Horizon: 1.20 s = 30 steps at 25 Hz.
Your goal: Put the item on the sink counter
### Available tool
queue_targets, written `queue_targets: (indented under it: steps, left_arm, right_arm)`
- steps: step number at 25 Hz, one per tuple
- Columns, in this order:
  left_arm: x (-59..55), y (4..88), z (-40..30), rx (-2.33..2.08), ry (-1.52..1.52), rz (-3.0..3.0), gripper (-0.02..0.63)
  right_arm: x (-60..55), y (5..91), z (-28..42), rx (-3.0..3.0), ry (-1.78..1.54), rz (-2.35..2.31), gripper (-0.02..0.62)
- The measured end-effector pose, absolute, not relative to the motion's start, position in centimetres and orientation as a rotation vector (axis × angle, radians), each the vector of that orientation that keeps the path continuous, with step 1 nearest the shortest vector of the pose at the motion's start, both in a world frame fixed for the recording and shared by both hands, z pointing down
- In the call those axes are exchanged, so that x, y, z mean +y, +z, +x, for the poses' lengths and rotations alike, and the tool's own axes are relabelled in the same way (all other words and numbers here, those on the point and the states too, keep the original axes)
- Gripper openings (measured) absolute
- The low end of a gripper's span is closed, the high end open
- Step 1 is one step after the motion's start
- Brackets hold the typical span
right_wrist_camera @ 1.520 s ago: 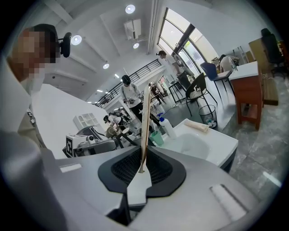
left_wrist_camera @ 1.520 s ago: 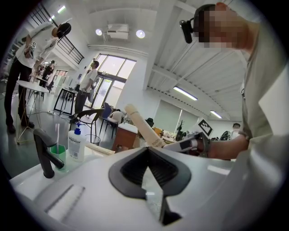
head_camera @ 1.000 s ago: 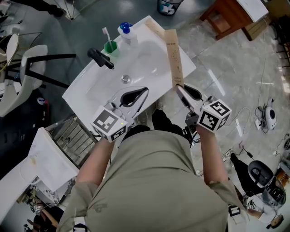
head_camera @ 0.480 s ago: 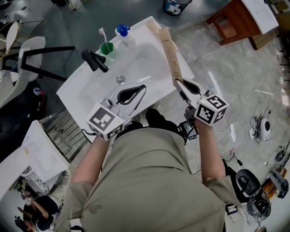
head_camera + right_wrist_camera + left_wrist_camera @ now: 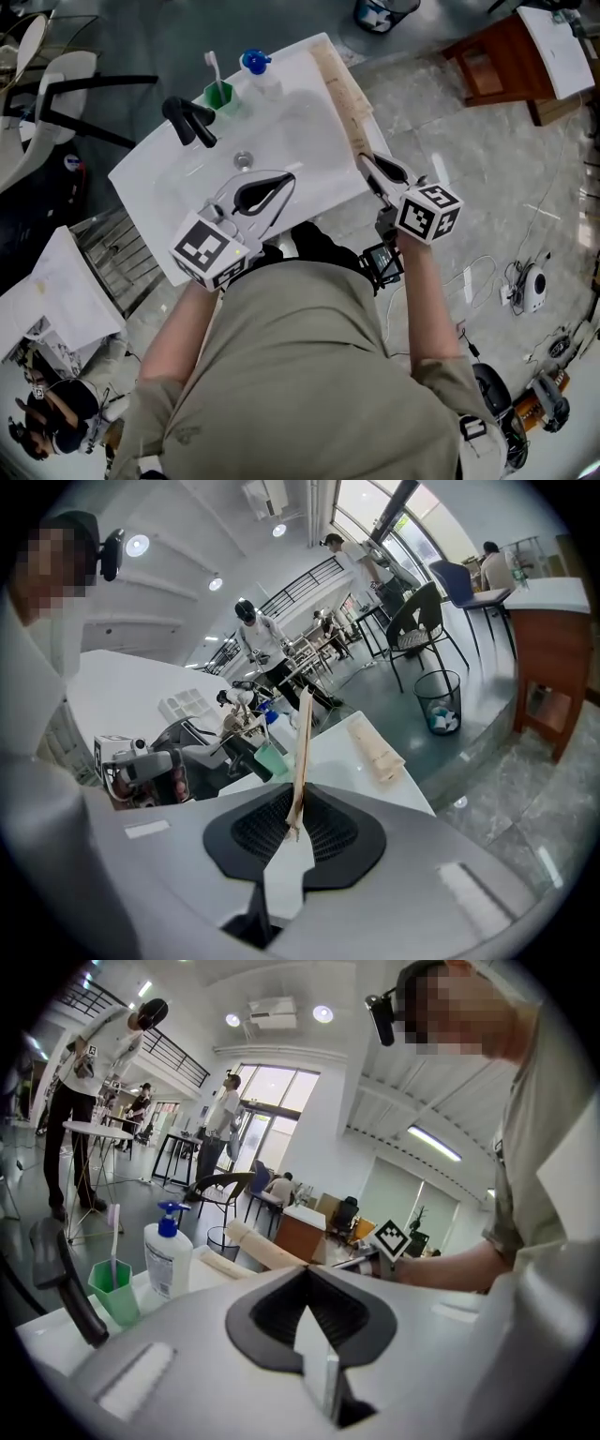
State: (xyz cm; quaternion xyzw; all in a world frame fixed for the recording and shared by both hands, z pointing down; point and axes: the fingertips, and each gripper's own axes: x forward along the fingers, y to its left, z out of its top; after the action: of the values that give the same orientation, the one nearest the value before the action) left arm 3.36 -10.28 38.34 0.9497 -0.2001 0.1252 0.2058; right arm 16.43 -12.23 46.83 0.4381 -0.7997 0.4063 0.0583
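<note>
Right gripper (image 5: 368, 167) at the sink's (image 5: 291, 122) near right corner. Jaws pressed onto the near end of a flat beige strip (image 5: 345, 98), which shows edge-on between them in the right gripper view (image 5: 302, 742).

Strip runs from the jaws along the sink's right rim toward its far right corner. Cannot tell whether its far end rests on the counter or sits just above it.

Left gripper (image 5: 286, 180) over the near half of the basin, just short of the drain (image 5: 243, 160). Jaws pressed together with nothing between them; confirmed in the left gripper view (image 5: 305, 1274).

Other things on the sink:
- Black faucet (image 5: 187, 122) at the left rim.
- Green cup (image 5: 220, 94) at the far rim, just beside the faucet, with a toothbrush (image 5: 212, 67) upright in it.
- Soap bottle (image 5: 258, 70) with a blue pump, just right of the cup.
- Cream tube (image 5: 377, 747) lying flat at the far right corner, beyond the strip.
</note>
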Motion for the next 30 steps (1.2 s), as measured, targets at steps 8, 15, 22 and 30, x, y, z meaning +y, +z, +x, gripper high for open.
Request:
queue_targets:
  steps: [8, 15, 22, 30]
  left_arm:
    - [-10.8, 39.5, 3.8, -0.643, 0.38, 2.598, 0.006]
    - [-11.1, 40.5, 4.4, -0.677, 0.387, 2.565, 0.005]
    - [-11.5, 41.5, 3.9, -0.686, 0.385, 2.542, 0.006]
    - [-10.9, 42.1, 3.5, -0.693, 0.402, 2.515, 0.006]
  right_arm:
    - [-14.1, 50.2, 17.7, -2.395, 1.289, 1.254, 0.044]
    - [-15.2, 53.0, 18.2, -2.368, 1.318, 1.202, 0.044]
    - [-16.5, 55.2, 17.4, -2.342, 1.347, 1.174, 0.044]
    - [-16.9, 56.9, 17.4, -2.321, 1.393, 1.18, 0.044]
